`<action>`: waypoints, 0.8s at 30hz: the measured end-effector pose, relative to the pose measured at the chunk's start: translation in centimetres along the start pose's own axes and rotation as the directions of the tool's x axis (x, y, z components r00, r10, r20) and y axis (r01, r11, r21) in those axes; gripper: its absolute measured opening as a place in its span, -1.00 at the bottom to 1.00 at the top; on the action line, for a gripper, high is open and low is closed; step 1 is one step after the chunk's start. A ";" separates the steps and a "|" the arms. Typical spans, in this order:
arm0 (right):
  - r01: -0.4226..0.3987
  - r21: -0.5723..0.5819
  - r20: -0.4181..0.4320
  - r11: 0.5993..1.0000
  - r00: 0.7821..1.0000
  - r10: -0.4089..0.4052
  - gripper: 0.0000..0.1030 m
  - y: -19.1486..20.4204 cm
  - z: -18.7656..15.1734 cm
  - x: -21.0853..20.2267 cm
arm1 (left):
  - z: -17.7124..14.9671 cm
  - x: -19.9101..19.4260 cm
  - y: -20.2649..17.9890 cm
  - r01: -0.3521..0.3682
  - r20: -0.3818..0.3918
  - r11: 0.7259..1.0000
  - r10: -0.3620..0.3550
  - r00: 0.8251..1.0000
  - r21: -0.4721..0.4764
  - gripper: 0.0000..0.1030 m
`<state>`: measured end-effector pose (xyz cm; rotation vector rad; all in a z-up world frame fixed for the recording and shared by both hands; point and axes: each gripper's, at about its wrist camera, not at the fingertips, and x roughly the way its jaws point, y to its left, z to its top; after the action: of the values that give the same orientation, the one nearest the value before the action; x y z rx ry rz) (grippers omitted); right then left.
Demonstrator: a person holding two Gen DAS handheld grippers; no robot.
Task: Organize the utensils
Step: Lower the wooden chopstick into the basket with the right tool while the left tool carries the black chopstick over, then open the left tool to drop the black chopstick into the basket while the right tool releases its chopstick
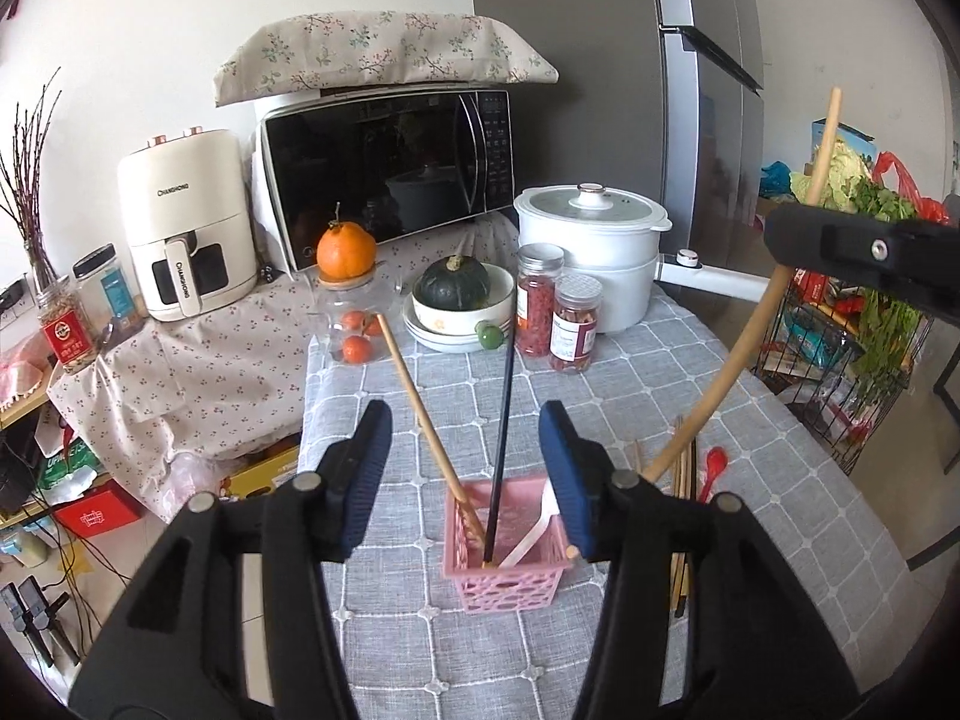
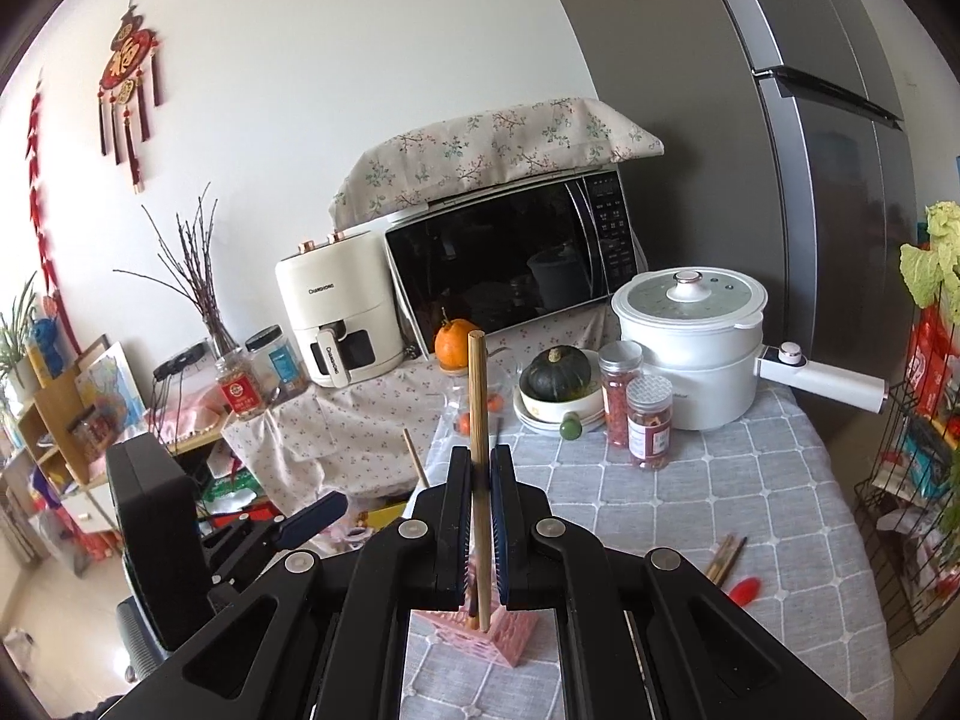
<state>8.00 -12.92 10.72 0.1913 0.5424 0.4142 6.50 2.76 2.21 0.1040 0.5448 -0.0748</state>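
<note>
Wooden, light and stiff, the long round-handled utensil (image 2: 478, 420) is standing clamped mid-shaft in the right gripper (image 2: 480, 468) over the pink perforated plastic basket (image 1: 510, 564), where the left gripper (image 1: 465, 474) is hanging apart around nothing, suggesting a mid-handle hold.

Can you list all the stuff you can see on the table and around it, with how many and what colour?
basket: one, pink, near table edge
sticks in basket: one wooden, one black, leaning
white spoon: one, in basket
loose chopsticks: several, brown, right of basket
red spoon: one, beside them
pot: one, white, back right
jars: two, red contents, before pot
squash: one, dark green, in white bowl
orange fruit: one, on glass jar
microwave: one, black
air fryer: one, cream
left claw: open, above basket
right claw: shut on wooden handle
</note>
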 end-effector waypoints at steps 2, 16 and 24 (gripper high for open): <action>-0.006 0.005 -0.004 1.000 1.000 0.006 -0.88 0.0 0.0 0.4 | -0.2 -0.1 0.4 -0.015 -0.018 1.000 0.015 1.000 -0.015 0.24; 0.011 -0.023 -0.069 1.000 0.998 -0.012 -0.88 1.3 -0.6 4.4 | -2.2 0.9 4.5 -0.036 -0.145 0.993 0.020 0.989 -0.110 0.34; 0.040 -0.050 -0.216 0.998 0.975 -0.050 -0.87 1.6 -3.0 9.2 | -2.8 1.2 5.4 -0.043 -0.177 0.992 0.022 0.984 -0.117 0.40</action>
<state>12.97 -7.31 4.46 0.0898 0.7499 0.4054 6.59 8.39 -0.40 0.0015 0.7224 -0.0002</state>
